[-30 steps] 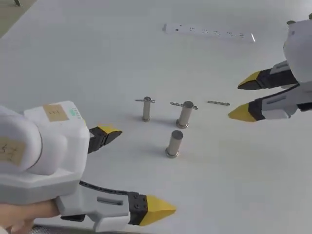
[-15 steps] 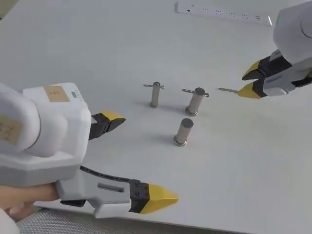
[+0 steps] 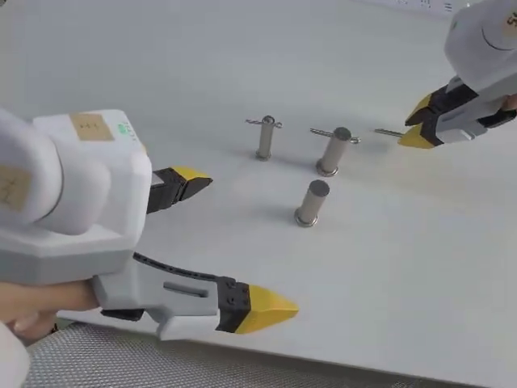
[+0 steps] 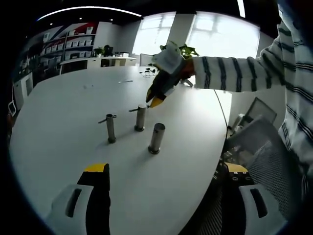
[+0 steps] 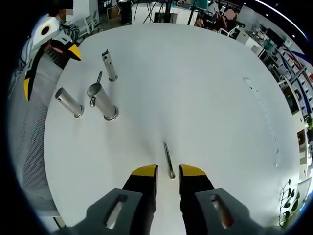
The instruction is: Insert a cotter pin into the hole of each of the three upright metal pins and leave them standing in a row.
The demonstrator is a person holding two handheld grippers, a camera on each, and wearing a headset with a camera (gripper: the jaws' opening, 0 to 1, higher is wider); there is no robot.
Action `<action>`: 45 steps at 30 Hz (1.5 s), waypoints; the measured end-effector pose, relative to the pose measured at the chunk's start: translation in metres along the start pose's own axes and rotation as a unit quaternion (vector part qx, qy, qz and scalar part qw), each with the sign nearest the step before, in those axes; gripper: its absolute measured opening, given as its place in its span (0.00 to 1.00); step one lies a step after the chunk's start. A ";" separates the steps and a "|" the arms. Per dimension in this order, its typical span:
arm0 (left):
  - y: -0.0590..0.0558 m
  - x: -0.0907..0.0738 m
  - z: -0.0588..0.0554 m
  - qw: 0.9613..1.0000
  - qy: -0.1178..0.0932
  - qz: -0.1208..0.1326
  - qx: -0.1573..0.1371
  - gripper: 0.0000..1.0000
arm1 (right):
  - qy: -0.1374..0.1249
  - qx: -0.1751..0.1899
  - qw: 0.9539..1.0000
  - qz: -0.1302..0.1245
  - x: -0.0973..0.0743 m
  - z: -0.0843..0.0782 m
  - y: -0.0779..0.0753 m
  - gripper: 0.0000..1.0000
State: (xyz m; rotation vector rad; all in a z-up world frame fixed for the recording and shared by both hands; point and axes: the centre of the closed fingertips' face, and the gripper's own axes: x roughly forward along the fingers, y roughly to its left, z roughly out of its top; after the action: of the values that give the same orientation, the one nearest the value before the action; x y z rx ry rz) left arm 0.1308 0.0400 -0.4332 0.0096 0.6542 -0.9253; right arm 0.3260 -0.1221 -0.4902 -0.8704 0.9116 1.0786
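Right gripper [image 5: 167,171] at the loose cotter pin [image 5: 167,155]
Jaws narrowly apart astride its end, on the desk [image 3: 161,65] beside three upright metal pins [image 3: 333,152]; left gripper [image 3: 244,242] gapes wide by the desk's near edge

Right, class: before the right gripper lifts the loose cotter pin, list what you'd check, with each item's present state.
1. Near end of the loose cotter pin sits between the jaws of the right gripper: ok.
2. Jaws closed on it: not ok, a gap shows on either side.
3. The bare metal pin stands upright: ok.
4. Its hole faces the right gripper: cannot tell.
5. The far-left metal pin and the middle metal pin are upright, cotters in place: ok.
6. The left gripper is open, holding nothing: ok.
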 end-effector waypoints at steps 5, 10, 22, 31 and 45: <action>0.001 0.000 -0.001 1.000 0.000 0.001 -0.005 0.94 | 0.009 -0.011 1.000 0.000 0.002 -0.003 -0.003 0.06; 0.000 0.001 -0.002 1.000 0.002 0.000 -0.005 0.93 | 0.021 -0.023 1.000 0.001 0.003 -0.005 -0.001 0.05; 0.003 0.003 -0.009 1.000 0.010 0.000 -0.014 0.91 | 0.032 -0.032 0.999 0.021 0.004 -0.007 0.001 0.00; 0.005 0.007 -0.013 1.000 0.013 -0.001 -0.012 0.89 | 0.035 -0.058 0.998 0.019 0.004 -0.003 0.002 0.00; 0.011 0.000 -0.001 1.000 -0.008 0.011 -0.002 0.78 | 0.035 -0.084 0.996 0.007 0.003 0.005 0.001 0.00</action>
State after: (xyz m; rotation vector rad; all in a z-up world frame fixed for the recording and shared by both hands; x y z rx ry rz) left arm 0.1385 0.0471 -0.4367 0.0066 0.6395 -0.9021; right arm 0.3262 -0.1165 -0.4911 -1.0484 0.8949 1.1542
